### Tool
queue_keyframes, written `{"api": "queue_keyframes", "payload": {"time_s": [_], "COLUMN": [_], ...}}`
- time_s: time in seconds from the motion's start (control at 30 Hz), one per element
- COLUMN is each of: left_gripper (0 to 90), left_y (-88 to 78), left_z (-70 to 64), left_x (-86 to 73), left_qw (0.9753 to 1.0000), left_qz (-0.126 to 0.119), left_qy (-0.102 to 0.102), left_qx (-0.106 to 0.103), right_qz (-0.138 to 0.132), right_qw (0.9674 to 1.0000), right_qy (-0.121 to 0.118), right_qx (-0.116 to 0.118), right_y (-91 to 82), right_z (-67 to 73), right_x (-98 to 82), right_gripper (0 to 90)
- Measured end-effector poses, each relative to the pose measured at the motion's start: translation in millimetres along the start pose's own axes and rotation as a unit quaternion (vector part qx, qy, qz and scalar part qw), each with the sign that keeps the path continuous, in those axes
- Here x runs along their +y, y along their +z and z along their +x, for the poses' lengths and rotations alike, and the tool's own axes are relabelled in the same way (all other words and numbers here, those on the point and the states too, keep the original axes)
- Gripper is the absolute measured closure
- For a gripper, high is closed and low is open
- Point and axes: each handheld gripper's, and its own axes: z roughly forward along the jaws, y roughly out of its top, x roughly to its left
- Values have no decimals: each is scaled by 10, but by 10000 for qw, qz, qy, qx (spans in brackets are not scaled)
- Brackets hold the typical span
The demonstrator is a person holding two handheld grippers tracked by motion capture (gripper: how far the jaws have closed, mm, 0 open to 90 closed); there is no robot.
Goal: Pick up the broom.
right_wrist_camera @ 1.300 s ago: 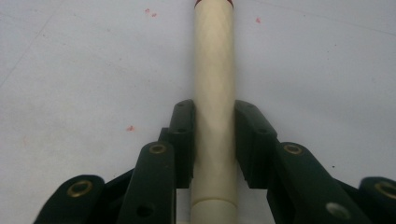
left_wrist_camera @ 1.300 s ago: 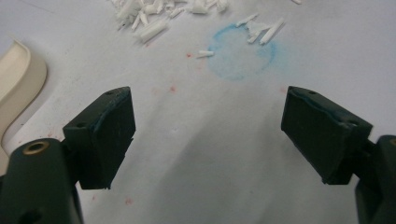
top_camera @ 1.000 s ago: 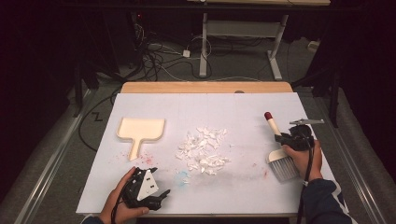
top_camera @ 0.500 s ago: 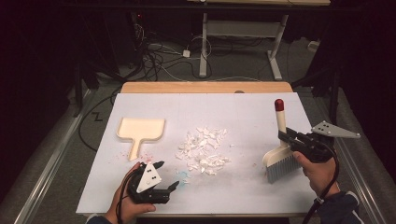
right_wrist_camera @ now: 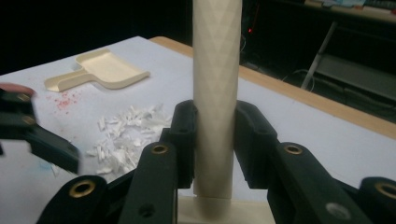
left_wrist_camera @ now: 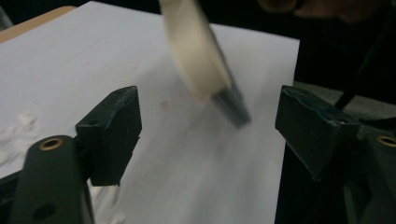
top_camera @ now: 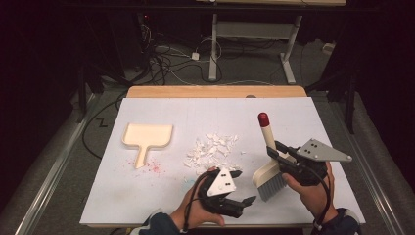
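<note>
A cream brush (top_camera: 266, 136) with a red tip and grey bristles stands nearly upright over the white sheet at the front right. My right gripper (top_camera: 275, 152) is shut on its handle (right_wrist_camera: 215, 70), the pads pressing both sides. My left gripper (top_camera: 244, 187) hovers at the front middle, jaws pointing right toward the brush head (left_wrist_camera: 201, 60). Its jaws have just been closing and nothing is between them. White paper scraps (top_camera: 213, 149) lie mid-table. A cream dustpan (top_camera: 148, 135) lies flat at the left.
The white sheet (top_camera: 195, 110) covers a wooden table whose bare edge (top_camera: 215, 91) shows at the back. Red specks (top_camera: 155, 167) dot the sheet by the dustpan's handle. Beyond are a dark floor, cables and a desk frame (top_camera: 254, 34).
My left hand has swept right along the front edge, close to the brush head. My right hand has lifted the brush and brought it left and nearer the front.
</note>
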Motion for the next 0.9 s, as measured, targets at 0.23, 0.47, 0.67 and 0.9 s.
{"api": "queue_keyframes", "payload": {"time_s": [0.23,0.47,0.67,0.9], "left_gripper": [555,646,649,649], "left_y": [266,84,-145,-360], "left_z": [206,341,443,453], "left_x": [-30,-36,-51,-162], "left_qw": [9949,9978,9985,9934], "left_qz": [-234,-78,144,413], "left_qy": [-878,-527,-28,386], "left_qx": [-447,-406,-536,-1002], "right_qz": [-49,-299,-330,461], "right_qw": [9998,9986,9917,9708], "right_qy": [-3,-259,-884,-1117], "right_qx": [176,354,878,2073], "right_y": [29,-22,-49,93], "right_z": [243,278,270,156], "right_x": [20,47,54,-86], "right_gripper": [715,666,448,368]}}
